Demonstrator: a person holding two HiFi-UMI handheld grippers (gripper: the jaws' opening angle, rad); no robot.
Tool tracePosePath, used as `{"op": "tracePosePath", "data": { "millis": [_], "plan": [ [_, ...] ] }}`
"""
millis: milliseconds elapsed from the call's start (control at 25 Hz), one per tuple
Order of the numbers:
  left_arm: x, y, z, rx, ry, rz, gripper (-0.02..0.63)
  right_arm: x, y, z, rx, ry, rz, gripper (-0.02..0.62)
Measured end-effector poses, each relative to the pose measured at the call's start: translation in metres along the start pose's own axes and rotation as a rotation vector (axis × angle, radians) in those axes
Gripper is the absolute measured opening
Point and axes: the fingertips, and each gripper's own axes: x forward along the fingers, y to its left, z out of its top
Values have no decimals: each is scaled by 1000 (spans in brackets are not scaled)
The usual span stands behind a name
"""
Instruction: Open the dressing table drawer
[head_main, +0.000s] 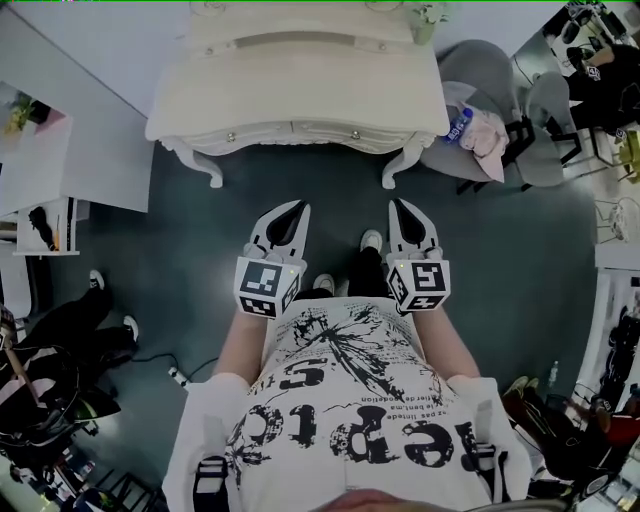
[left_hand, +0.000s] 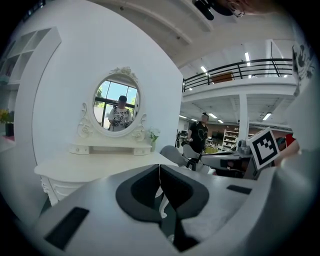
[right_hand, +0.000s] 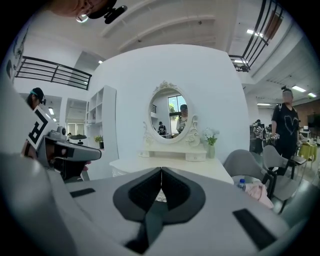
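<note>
left gripper (head_main: 297, 210): jaws together, empty | right gripper (head_main: 398, 208): jaws together, empty | drawer (head_main: 292, 134): closed, ahead of both jaws, untouched, 2 knobs (head_main: 354, 133) seen in head view | mirror (right_hand: 168, 114): above worktop (head_main: 300, 95), gripper views only

A white dressing table (head_main: 300, 85) is recorded at top centre of the head view, its two-knobbed drawer (head_main: 292, 131) shut flush.

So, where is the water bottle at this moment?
In the head view the water bottle sits on the grey chair, beside a pink cloth, just right of the dressing table.
</note>
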Motion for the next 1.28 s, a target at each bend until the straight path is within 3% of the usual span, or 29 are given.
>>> {"op": "tracePosePath", "data": {
  "millis": [320, 720, 1280],
  "plan": [
    [53, 28, 18, 4, -6, 78, 20, 63, -34, 11, -14, 6, 71, 18],
    [165, 53, 73, 12, -9, 169, 20, 167, -124, 59, -39, -1, 153, 18],
    [316, 58, 115, 9, 0, 159, 20, 268, -247, 84, -10, 32, 148, 18]
  ]
}}
